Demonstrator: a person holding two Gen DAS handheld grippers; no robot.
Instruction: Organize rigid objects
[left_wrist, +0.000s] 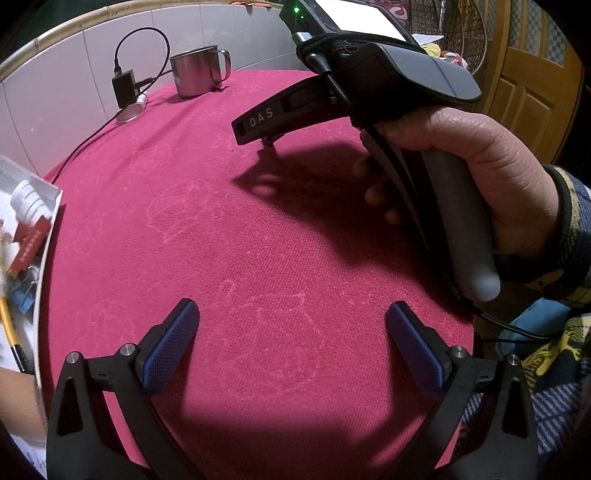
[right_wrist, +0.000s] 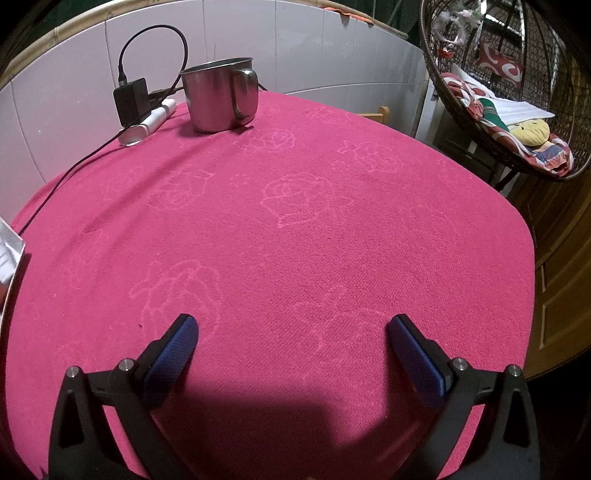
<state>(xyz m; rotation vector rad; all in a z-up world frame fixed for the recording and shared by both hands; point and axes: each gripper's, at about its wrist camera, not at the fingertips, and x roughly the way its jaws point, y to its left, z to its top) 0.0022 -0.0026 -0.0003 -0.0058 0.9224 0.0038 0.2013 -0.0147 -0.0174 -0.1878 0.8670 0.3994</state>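
While both tongs (right_wrist: 291, 332) gape, steel mug (right_wrist: 221, 94) far beyond.

You face a tabletop (right_wrist: 332, 236) under a pink embossed cloth, white tiled wall (right_wrist: 295, 48) behind it; to your right hangs a wicker chair (right_wrist: 454, 122) beside a wooden door (right_wrist: 561, 280)

Left tool (left_wrist: 291, 314) agape; right tool (right_wrist: 291, 325) agape, hand-held
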